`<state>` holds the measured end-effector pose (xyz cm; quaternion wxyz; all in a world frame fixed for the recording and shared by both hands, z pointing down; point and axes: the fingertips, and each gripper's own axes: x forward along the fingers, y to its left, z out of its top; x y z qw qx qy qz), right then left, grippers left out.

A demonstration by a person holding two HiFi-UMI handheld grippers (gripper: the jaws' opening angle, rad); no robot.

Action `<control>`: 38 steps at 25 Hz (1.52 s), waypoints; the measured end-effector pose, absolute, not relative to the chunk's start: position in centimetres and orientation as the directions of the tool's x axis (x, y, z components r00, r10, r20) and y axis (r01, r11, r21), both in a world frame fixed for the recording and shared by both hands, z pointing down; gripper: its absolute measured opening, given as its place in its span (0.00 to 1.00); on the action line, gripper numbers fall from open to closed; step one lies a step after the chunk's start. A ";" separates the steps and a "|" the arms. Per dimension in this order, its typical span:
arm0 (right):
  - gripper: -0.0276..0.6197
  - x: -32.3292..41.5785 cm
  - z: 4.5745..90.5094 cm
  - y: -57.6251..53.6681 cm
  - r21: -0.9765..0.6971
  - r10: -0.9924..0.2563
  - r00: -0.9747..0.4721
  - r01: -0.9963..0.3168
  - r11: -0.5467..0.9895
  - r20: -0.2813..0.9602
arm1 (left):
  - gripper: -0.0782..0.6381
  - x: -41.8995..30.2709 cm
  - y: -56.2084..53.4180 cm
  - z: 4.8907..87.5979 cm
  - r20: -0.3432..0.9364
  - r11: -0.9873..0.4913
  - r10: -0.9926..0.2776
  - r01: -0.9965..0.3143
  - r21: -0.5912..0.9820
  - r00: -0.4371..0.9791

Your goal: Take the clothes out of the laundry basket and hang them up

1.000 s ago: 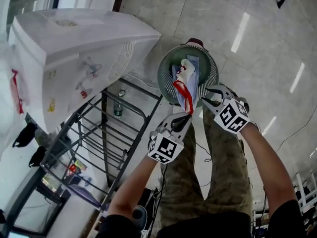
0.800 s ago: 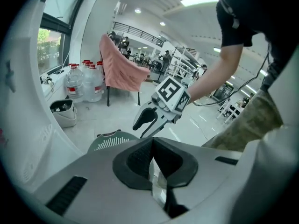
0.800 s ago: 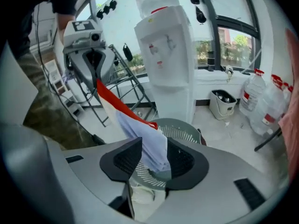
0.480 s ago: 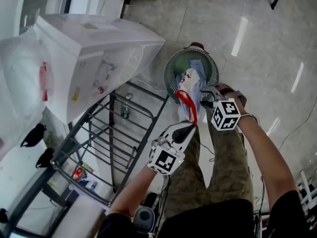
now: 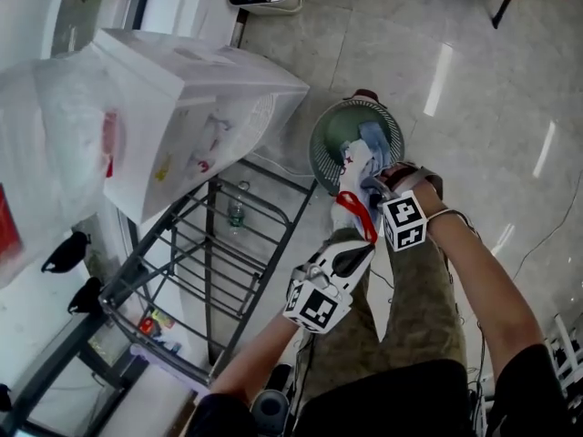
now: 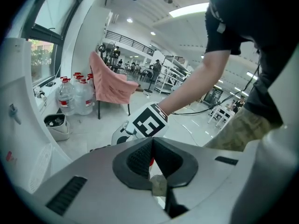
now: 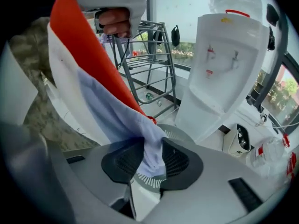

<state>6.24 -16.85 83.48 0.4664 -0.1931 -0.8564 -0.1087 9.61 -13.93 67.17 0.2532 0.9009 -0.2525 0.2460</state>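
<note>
Lifts the garment (image 5: 353, 182) higher than a second ago, pinched by its red trim in the left gripper (image 5: 358, 244), jaws fully together on the cloth. Brings the right gripper (image 5: 375, 189) in close beside it, wrist rolled over since then, and has just been closing its jaws on a pale blue fold, which now fills the gap between the pads and is pressed from both sides. Leaves the lower end trailing at the mouth of the laundry basket (image 5: 320, 149) on the floor, so not yet wholly out. Means two grips on one piece, probably enough to draw it free and spread it for hanging. Keeps the black wire rack (image 5: 208, 262) near, to the left in the head view. Cannot quite settle from above whether the blue inside the basket is this garment's tail or a second item.
</note>
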 end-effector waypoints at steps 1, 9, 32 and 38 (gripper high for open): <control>0.18 6.1 83.4 -16.9 0.016 0.220 -0.495 0.428 0.904 0.841 | 0.12 9.5 -13.9 67.3 0.567 -0.741 -0.335 -0.583 0.334 0.752; 0.05 8.1 80.0 -20.7 -0.002 0.035 -0.610 0.054 0.999 0.791 | 0.12 7.6 -11.5 68.6 0.578 -0.700 -0.350 -0.616 0.362 0.737; 0.05 6.0 37.0 -22.9 -0.135 -0.568 -0.699 -0.674 0.726 0.434 | 0.12 -0.7 -13.6 45.6 0.407 -0.609 -0.630 -0.746 0.269 0.661; 0.05 6.0 32.8 -22.1 -0.100 -0.633 -0.649 -0.728 0.679 0.422 | 0.20 -3.6 -11.9 45.1 0.414 -0.582 -0.638 -0.759 0.292 0.649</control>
